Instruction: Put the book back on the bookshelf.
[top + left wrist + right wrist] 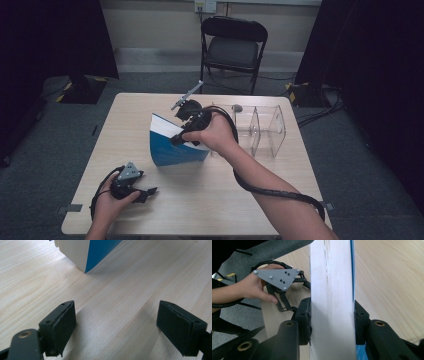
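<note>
Clamping the thick blue book (332,302) by its page edge, the right gripper (332,322) holds it tilted on the table (210,200), no lettering legible, while the left gripper (116,327) rests with jaws apart.

Your left gripper (145,192) has bare table (210,200) all around it. Ahead, the tilted blue book (172,147) blocks the middle. Just right of the book, a clear divided rack (262,127) fills the far right part of the table.
</note>
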The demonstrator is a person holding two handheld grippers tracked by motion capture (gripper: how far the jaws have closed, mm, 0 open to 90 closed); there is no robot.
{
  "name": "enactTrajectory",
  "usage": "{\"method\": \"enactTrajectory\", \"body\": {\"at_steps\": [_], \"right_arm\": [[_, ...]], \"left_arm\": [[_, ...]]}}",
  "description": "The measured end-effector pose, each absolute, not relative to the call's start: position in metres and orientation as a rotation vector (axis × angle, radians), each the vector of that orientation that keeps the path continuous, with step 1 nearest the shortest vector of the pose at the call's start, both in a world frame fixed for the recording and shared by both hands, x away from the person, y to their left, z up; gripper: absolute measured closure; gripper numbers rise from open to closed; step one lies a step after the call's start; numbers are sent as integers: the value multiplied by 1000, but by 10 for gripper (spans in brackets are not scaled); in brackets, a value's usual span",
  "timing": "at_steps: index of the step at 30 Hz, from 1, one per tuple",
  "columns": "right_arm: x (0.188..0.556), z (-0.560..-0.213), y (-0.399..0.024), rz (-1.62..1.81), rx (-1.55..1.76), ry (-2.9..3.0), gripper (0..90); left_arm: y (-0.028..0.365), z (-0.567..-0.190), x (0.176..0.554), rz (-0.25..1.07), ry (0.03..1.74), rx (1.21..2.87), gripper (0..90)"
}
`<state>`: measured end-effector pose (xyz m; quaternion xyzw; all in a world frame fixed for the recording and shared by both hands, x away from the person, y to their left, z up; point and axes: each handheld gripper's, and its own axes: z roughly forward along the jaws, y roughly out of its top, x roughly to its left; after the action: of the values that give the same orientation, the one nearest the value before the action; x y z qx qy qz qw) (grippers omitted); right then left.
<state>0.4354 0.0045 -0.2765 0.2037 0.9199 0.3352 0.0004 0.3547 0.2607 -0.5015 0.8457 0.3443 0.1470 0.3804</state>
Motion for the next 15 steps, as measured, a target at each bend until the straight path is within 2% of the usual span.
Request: {"method": "enactTrajectory", "body": {"at_steps": [15], "right_arm": [[447,-280,11,1100,441,2841,569]], "left_arm": [[261,-501,355,375,880,2158,156]]}}
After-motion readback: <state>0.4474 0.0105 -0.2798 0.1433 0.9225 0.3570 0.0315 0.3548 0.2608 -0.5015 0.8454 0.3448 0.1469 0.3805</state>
